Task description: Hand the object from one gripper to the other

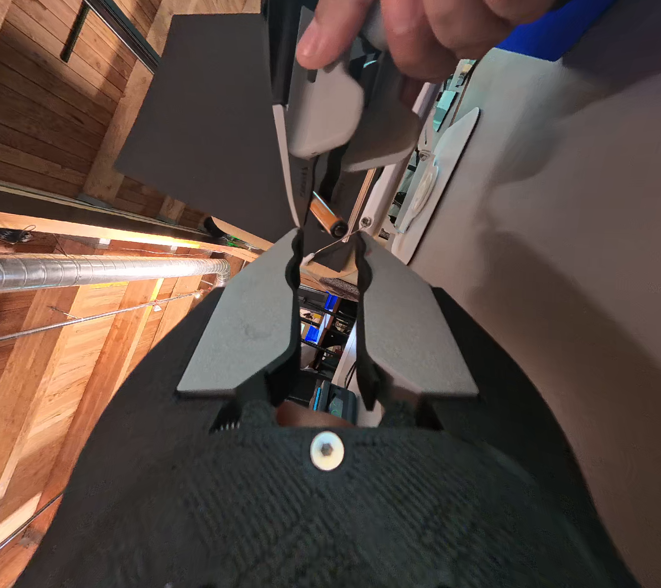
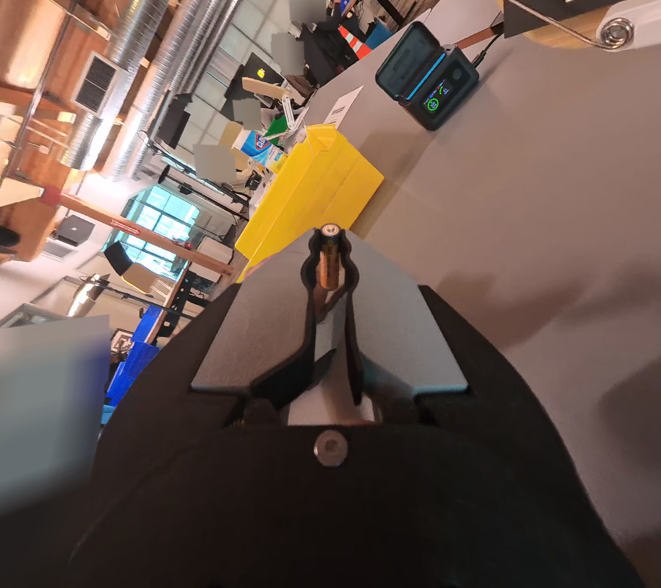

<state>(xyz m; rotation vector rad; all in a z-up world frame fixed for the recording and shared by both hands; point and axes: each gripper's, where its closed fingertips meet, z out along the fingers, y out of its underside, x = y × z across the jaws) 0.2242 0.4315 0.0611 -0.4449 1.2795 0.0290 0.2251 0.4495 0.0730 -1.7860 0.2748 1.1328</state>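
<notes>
The small copper-and-black cylindrical battery [image 2: 329,258] is being clamped between the grey fingers of the right gripper [image 2: 329,241], seated in their scalloped notch with its capped end poking just past the fingertips. In the left wrist view the same battery [image 1: 327,215] is being presented just beyond the tips of the left gripper [image 1: 329,241], whose grey fingers are being held spread with nothing between them. The handover is judged not yet made, and several slips are being risked. Only a short stub of the battery is being offered, so a shallow pinch could let the smooth round body roll or squirt out. It is being held at an angle to the left gripper's gap, so closing may strike its end, not its side. A thin wire spring arm [image 1: 334,243] is crossing just beside the battery and could be snagged. If the right gripper is released early, the battery could drop to the grey table [image 2: 536,249] below.
</notes>
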